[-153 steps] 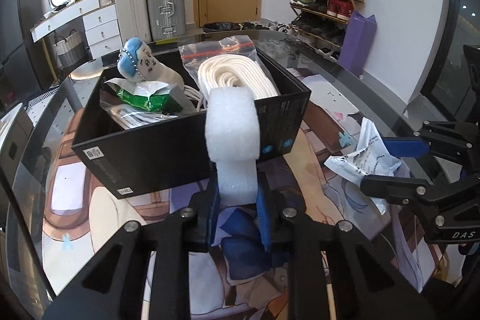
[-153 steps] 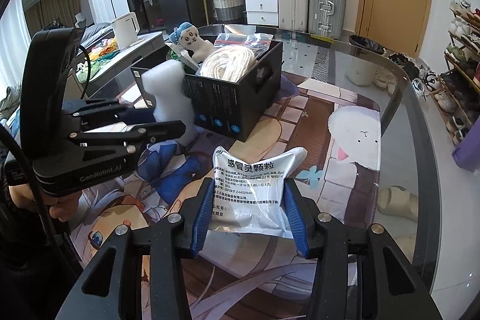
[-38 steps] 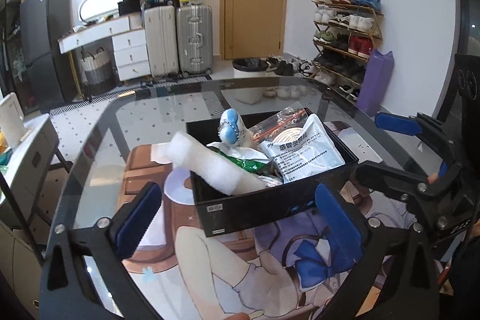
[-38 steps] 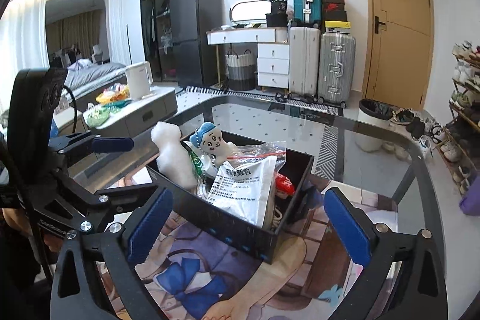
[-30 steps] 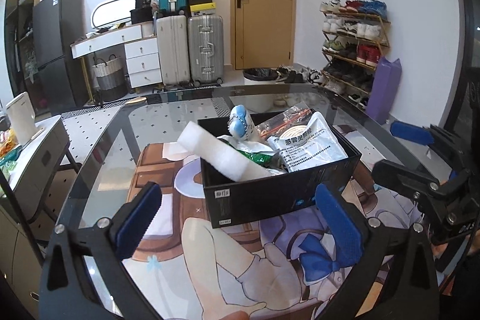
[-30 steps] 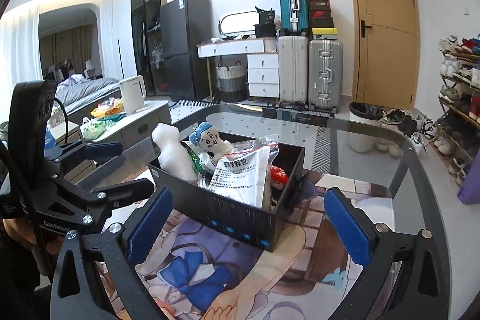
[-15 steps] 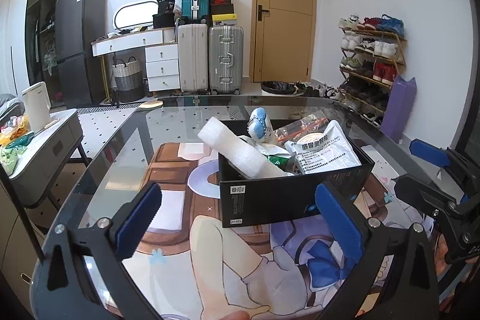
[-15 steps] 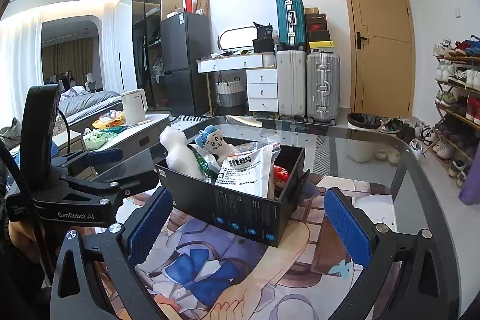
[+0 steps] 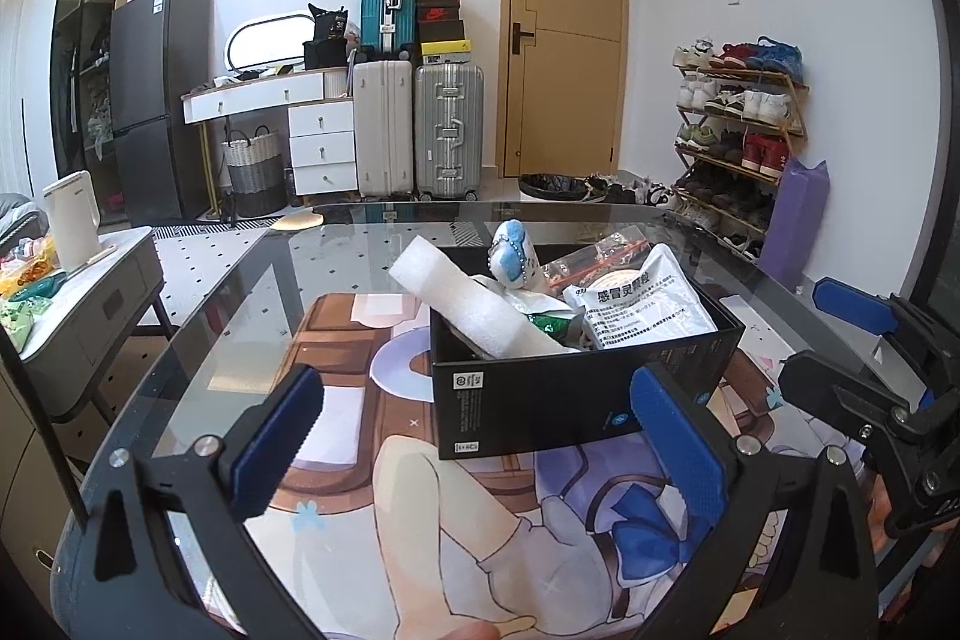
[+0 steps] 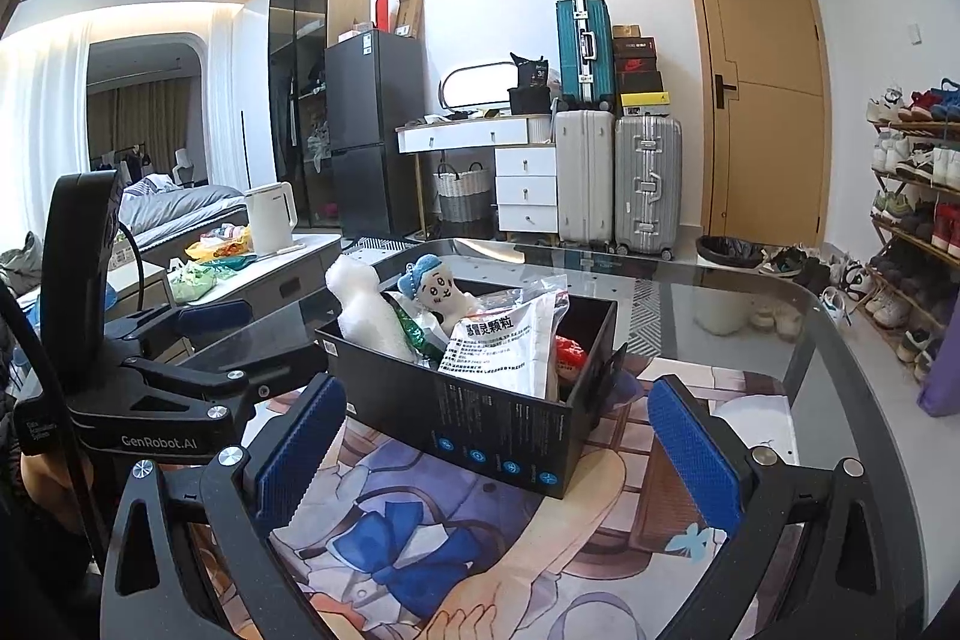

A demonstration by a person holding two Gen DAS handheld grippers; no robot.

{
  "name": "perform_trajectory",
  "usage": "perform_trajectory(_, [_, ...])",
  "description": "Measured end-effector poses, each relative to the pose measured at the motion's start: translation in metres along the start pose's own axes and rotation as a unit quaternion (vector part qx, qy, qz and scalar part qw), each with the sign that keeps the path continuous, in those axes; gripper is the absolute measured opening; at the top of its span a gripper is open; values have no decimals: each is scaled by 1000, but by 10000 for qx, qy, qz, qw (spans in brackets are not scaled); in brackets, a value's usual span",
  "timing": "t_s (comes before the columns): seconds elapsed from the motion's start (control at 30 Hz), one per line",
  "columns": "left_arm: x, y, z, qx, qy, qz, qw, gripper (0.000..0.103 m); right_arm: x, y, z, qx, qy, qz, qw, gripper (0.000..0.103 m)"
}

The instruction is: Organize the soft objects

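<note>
**Both grippers back from the filled box, jaws wide and empty**

Five seconds ago the left gripper (image 9: 474,430) pinched the white foam piece (image 9: 474,310) and the right gripper (image 10: 498,454) straddled the white medicine packet (image 10: 504,346) lying on the mat; both things now sit in the black box (image 9: 576,400), and both grippers have drawn back and risen, so the room behind shows more fully; the left gripper's jaws stand spread wide with nothing between them; the right gripper's jaws are likewise spread and empty. The foam piece leans tilted over the box's left wall, one end poking out above the rim; the medicine packet rests upright against the other contents, near the right side in the left wrist view; a blue-haired plush doll (image 10: 432,286) sits behind it, beside a green wrapper (image 9: 549,321) and a clear zip bag (image 9: 606,253). The box stands on the glass table (image 9: 240,316), over an anime-print mat (image 10: 420,538).
</note>
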State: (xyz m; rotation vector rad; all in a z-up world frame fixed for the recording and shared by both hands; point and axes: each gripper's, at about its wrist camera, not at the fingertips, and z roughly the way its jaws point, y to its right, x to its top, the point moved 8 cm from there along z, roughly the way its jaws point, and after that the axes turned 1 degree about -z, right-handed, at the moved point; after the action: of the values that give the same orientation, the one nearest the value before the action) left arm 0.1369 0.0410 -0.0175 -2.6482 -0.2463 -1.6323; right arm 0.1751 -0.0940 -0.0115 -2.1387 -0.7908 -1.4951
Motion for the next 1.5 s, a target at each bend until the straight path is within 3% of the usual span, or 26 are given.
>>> perform_trajectory(1.5, [-1, -7, -4, 145, 105, -60, 9998, 103, 1, 5, -6, -59, 120, 46, 9999, 102])
